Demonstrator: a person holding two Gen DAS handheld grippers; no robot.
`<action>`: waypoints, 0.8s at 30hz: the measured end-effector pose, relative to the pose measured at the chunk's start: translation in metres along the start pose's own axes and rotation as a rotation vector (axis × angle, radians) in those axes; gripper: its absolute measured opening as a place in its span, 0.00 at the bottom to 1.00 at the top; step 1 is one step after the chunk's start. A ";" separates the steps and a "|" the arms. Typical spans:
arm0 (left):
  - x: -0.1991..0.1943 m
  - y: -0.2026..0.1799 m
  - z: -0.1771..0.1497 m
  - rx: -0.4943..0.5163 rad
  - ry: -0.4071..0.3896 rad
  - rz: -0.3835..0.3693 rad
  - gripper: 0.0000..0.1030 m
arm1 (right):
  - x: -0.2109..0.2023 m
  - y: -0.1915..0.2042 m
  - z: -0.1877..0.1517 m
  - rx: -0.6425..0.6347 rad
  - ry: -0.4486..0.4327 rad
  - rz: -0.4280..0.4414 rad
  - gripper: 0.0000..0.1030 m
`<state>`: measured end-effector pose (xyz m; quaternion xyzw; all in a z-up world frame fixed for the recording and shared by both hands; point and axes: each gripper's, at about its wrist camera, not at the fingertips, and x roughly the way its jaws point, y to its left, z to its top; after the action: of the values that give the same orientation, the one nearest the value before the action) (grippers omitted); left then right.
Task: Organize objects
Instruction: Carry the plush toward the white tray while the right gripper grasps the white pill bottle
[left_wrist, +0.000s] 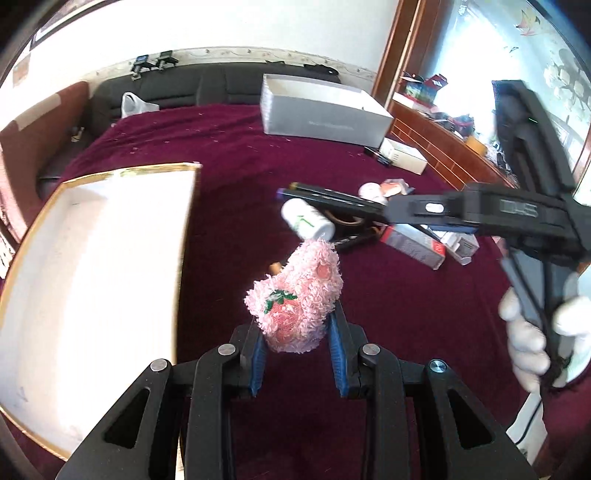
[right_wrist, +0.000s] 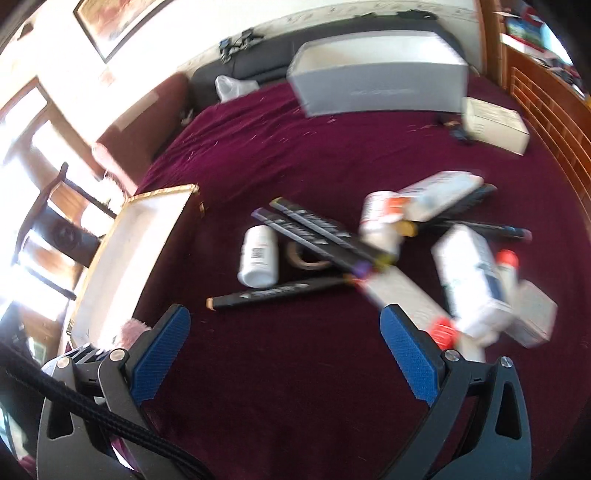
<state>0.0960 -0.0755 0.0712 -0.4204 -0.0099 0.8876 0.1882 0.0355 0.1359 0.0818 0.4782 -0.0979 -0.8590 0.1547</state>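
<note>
Left wrist view: fluffy pink sock with a strawberry picture (left_wrist: 295, 302) pinched between the blue fingers of the left gripper (left_wrist: 299, 354), lifted above the dark red cloth of the table (left_wrist: 388, 314), just beside the shallow white box with a gold rim (left_wrist: 110, 266). Nothing to be seen inside that box, so hardly any tidying done so far, as far as can be told. Right wrist view: fingers of the right gripper (right_wrist: 284, 350) spread wide with nothing between them, aimed at the messy pile. Still lying in the pile: one white plastic bottle with a barcode label (right_wrist: 258, 258), about four long black marker pens (right_wrist: 314, 236), one roll of brown tape (right_wrist: 306, 258) partly under the pens, one white bottle with an orange label (right_wrist: 380, 221), and a few small white cartons (right_wrist: 469, 280), too blurry to count well. Farther back: one big grey cardboard box (right_wrist: 380, 77) and one small white box (right_wrist: 495, 123). Most of the job still left, by the look of it: the sock to drop into the box first, then the pile.
</note>
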 end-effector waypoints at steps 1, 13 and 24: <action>-0.002 0.004 -0.001 -0.002 -0.002 0.001 0.25 | 0.006 0.007 0.003 -0.015 -0.001 -0.007 0.98; -0.007 0.043 -0.010 -0.064 -0.005 -0.034 0.25 | 0.080 0.047 0.039 -0.053 0.155 -0.034 0.68; -0.006 0.057 -0.018 -0.092 0.005 -0.031 0.25 | 0.119 0.054 0.039 -0.055 0.216 -0.173 0.53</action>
<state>0.0947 -0.1326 0.0540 -0.4305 -0.0569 0.8822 0.1823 -0.0475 0.0437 0.0245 0.5698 -0.0155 -0.8151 0.1029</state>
